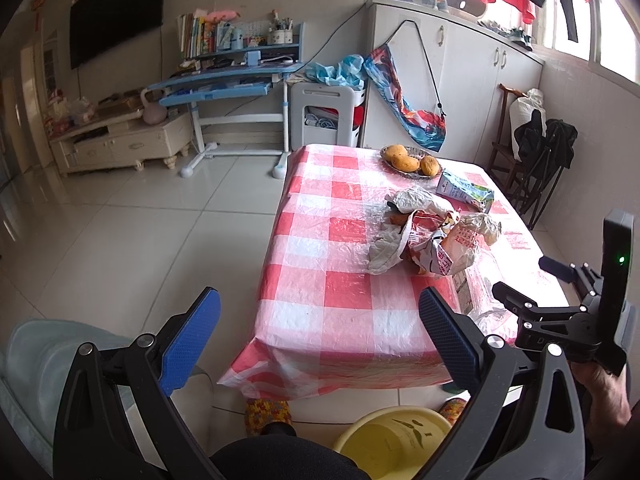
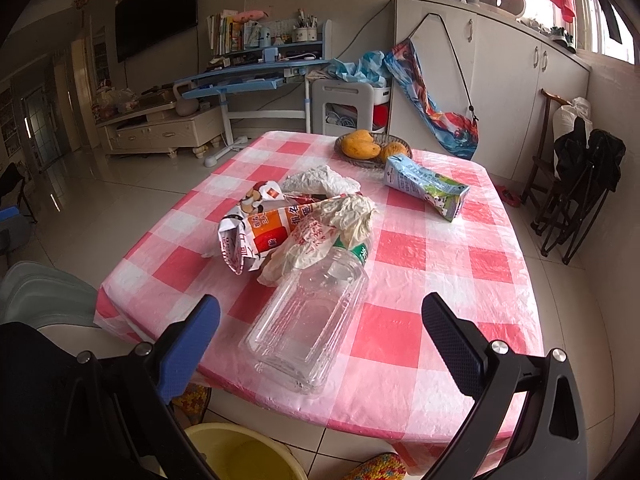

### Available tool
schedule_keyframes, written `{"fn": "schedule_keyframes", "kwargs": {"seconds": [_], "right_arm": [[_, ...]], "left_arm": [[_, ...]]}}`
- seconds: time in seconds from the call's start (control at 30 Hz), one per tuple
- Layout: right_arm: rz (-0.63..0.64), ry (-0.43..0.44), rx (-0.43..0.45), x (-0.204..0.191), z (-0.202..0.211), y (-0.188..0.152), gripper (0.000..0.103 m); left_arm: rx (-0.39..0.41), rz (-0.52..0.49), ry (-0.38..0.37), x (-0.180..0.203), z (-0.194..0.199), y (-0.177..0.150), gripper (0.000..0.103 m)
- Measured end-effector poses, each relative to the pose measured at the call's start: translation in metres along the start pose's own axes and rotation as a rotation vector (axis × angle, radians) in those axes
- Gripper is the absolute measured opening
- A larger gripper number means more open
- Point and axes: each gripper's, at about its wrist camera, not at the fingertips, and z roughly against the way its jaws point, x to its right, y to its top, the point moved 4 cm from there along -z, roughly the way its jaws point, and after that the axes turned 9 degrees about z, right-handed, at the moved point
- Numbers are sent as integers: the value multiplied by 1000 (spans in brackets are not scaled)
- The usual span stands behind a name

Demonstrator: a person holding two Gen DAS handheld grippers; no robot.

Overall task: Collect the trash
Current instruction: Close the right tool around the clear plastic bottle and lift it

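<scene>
Daylit room, strong fisheye warp

Windows [image 1: 576, 36] at upper right blow out white; left side dimmer; plastic tablecloth [image 2: 420, 248] glints; corners vignette black; focus mostly sharp.

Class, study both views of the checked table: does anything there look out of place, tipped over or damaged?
Yes. A clear plastic bottle lies on its side near the table's front edge. Behind it sits a heap of crumpled wrappers, and a dented milk carton lies flat. Only the basket of mangoes looks in order.
</scene>
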Motion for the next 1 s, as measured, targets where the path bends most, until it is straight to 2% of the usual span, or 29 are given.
{"fn": "schedule_keyframes", "kwargs": {"seconds": [0.23,0.37,0.47,0.53,0.6,0.63,0.73,0.83,1.0], "right_arm": [[-126,50,-90,18,-20,-9,96],[-101,69,-110,10,-30,-6,96],[-101,90,-150,8,-44,-7,87],[-104,103,-181,8,-51,-9,69],[-109,96,-207,13,-55,-11,59],[-120,86,-215,19,-55,-13,55],[-164,53,-228,42,-53,-17,55],[-181,33,-251,65,-56,-18,55],[-141,39,-350,89,-72,-21,56]], "left_arm": [[-94,76,-14,-15,-17,3,96],[-143,101,-1,-19,-33,10,96],[-141,105,1,-14,-46,20,96],[-151,104,-9,-5,-58,25,96],[-168,104,-51,9,-70,26,96],[-170,95,-77,18,-75,25,96],[-189,8,-151,48,-86,15,96],[-168,-143,-124,83,-95,8,96],[-159,-225,-107,111,-115,13,96]]}}
